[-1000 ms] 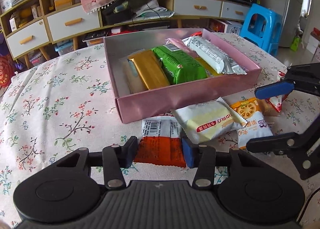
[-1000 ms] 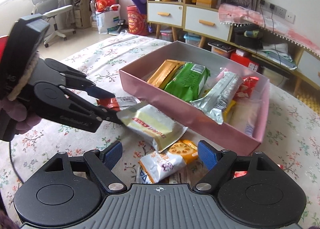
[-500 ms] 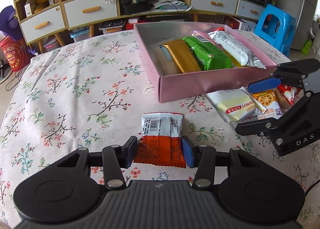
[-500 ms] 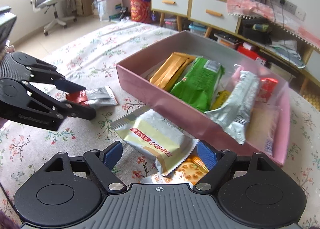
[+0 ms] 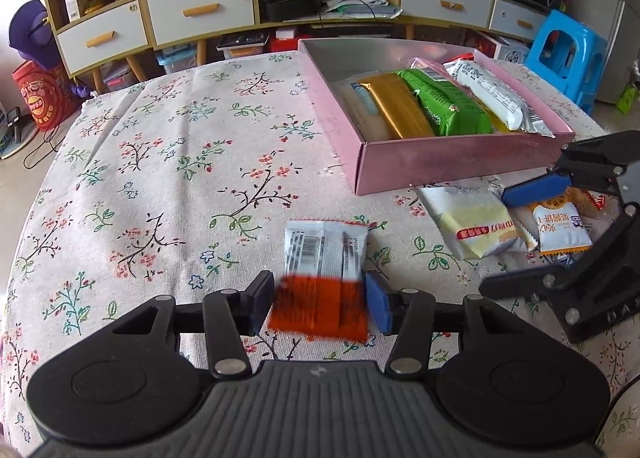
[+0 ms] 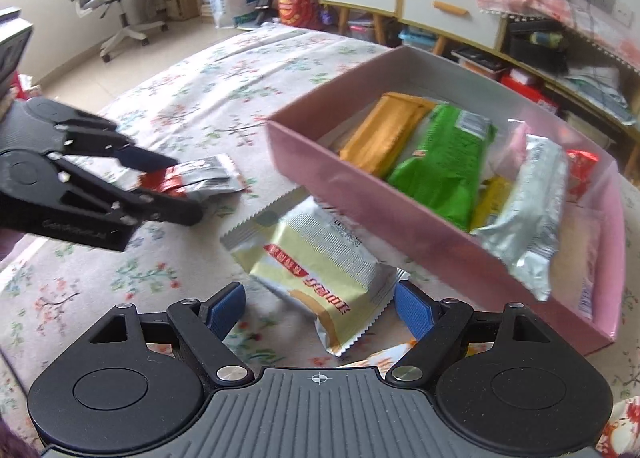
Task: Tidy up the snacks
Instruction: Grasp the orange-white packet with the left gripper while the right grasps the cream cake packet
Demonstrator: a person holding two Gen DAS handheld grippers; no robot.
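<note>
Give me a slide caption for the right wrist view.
Open right hand-held gripper over pale yellow snack packet beside pink cardboard box of snacks.

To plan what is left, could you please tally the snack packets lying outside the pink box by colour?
Red-and-silver packet: 1
Pale yellow packet: 1
White-and-orange packet: 1
Red packet, mostly hidden: 1
Total: 4

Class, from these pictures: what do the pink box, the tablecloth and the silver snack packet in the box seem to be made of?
Pink box: probably thin cardboard, with a faint sheen and crisp folded corners. Tablecloth: woven fabric, matte, printed with flowers, showing soft creases. Silver snack packet: likely foil-look plastic film, shiny and crinkled, with crimped ends.
</note>
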